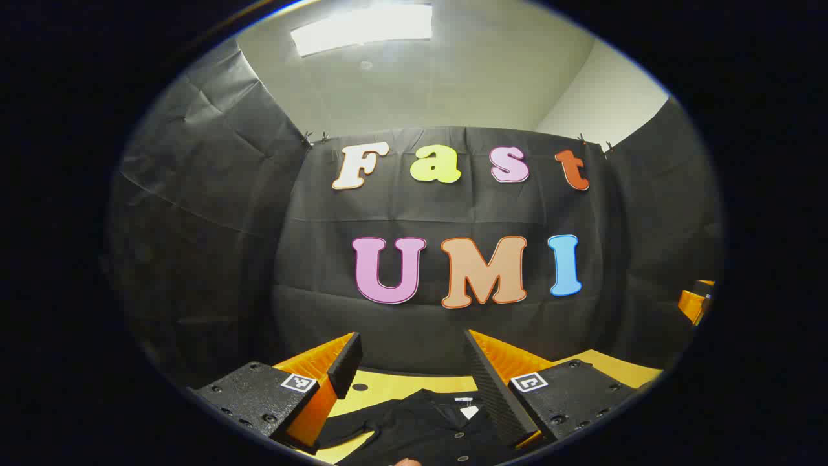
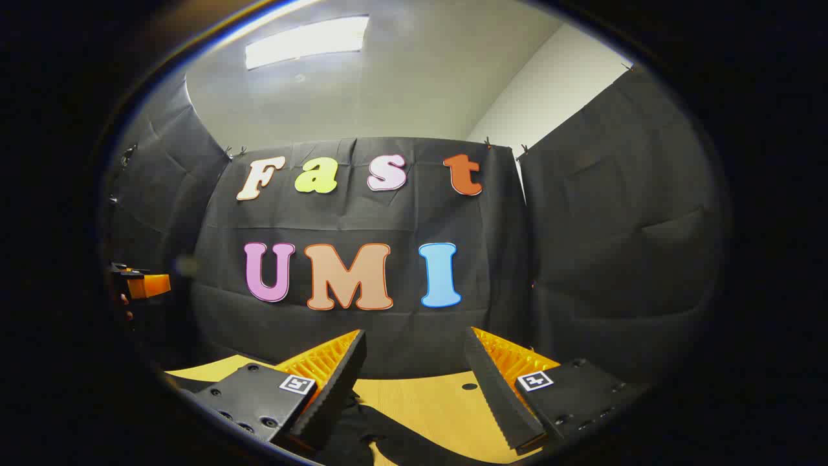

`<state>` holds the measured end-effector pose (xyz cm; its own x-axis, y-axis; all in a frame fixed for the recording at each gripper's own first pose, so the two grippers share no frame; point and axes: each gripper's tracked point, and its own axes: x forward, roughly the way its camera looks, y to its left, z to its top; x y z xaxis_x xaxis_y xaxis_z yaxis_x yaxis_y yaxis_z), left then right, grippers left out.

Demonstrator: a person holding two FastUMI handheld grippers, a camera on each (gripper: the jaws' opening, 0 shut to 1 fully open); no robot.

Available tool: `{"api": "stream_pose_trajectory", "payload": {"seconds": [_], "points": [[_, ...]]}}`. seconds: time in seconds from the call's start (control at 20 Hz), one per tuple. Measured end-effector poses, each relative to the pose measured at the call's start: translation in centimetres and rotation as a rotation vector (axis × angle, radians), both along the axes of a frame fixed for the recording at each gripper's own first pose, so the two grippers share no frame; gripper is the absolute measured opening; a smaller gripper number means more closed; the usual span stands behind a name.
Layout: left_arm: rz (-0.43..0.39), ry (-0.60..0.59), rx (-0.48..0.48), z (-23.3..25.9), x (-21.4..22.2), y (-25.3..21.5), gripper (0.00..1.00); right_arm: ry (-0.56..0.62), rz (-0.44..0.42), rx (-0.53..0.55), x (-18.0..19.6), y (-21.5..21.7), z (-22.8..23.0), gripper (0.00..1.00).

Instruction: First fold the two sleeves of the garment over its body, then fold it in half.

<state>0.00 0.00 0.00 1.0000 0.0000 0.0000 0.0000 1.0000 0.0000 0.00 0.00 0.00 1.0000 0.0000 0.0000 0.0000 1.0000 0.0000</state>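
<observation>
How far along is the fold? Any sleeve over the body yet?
No fold is visible yet. The black garment lies on the yellow table, seen only in part. The left gripper and right gripper are open above it, holding nothing. Both sleeve folds and the halving apparently remain.

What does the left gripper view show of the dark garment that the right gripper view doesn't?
Left gripper view: the garment's collar with a white tag and its buttons, between the open left gripper. Right gripper view: a dark stretch of the garment without those details, below the open right gripper. Both: the yellow table and a ceiling light.
</observation>
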Motion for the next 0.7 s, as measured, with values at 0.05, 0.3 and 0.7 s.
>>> {"api": "stream_pose_trajectory", "payload": {"seconds": [0.05,0.3,0.7], "points": [[0.007,-0.012,0.004,0.3,-0.1,0.2,0.92,-0.002,0.003,-0.002,0.0,0.1,0.1,0.97],[0.03,0.001,0.039,-0.3,-0.8,1.3,0.92,0.001,0.02,0.013,0.6,0.7,0.8,0.97],[0.034,0.018,0.074,-0.5,-1.1,2.5,0.92,0.013,0.026,0.009,1.8,0.6,0.9,0.97]]}}
